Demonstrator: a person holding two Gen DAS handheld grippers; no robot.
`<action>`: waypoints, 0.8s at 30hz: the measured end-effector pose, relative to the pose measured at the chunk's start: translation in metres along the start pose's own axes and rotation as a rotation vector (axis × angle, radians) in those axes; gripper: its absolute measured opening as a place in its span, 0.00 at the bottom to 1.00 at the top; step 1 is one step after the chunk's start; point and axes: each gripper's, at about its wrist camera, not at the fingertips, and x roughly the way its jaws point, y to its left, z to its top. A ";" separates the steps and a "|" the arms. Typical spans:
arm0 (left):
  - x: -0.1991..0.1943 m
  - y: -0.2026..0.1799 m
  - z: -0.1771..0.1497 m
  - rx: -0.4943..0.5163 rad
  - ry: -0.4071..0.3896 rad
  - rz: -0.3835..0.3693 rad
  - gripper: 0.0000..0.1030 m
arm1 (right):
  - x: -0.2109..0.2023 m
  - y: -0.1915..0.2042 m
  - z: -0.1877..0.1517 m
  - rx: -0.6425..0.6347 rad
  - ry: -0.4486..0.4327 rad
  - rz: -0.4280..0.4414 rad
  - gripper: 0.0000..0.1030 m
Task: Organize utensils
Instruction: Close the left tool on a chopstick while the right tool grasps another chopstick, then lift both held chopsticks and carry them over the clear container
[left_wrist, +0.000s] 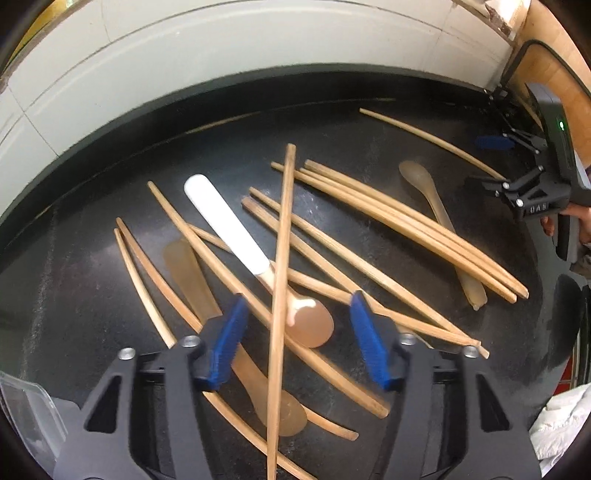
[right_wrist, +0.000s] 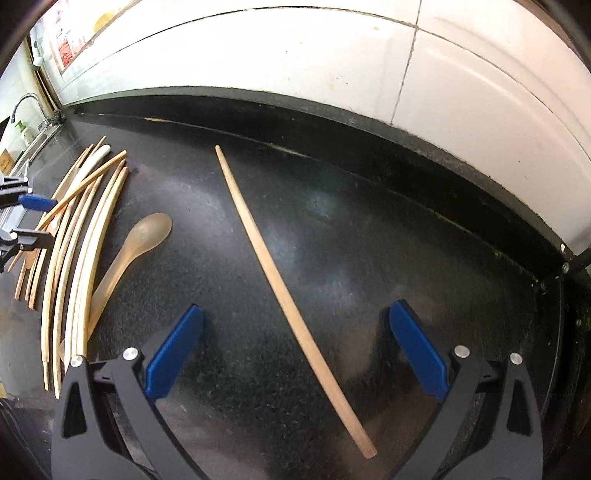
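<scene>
The black stone counter (left_wrist: 369, 122) fills nearly everything I see, backed on the far side by a white tiled wall (left_wrist: 184, 48). Across it, under my left gripper (left_wrist: 295, 343), lies a loose heap of wooden chopsticks (left_wrist: 406, 221) crossing at all angles, with a white-handled spoon (left_wrist: 221, 218) in the middle and translucent amber spoons among them, one (left_wrist: 432, 195) off to the right beside a tidy bundle of sticks. One long chopstick (left_wrist: 282, 288) runs from far to near on top of the heap, straight between my left fingers; the blue pads (left_wrist: 229, 343) stand about half apart on either side of it and do not press it.

My right gripper (right_wrist: 295, 350) hangs over the barer stretch of counter to the right, its jaws spread wide with nothing gripped. A single chopstick (right_wrist: 280, 291) lies flat on the stone there, slanting from far left to near right between the fingers, touching neither.
</scene>
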 end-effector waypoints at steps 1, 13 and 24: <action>0.001 -0.003 0.000 0.002 0.000 -0.007 0.49 | 0.001 0.003 0.003 0.003 0.001 -0.003 0.95; -0.007 -0.010 -0.010 0.002 -0.091 -0.050 0.29 | -0.012 0.031 0.009 -0.006 -0.059 0.014 0.28; -0.010 0.013 -0.018 -0.145 -0.105 -0.078 0.21 | -0.003 0.034 0.018 -0.047 -0.020 0.029 0.28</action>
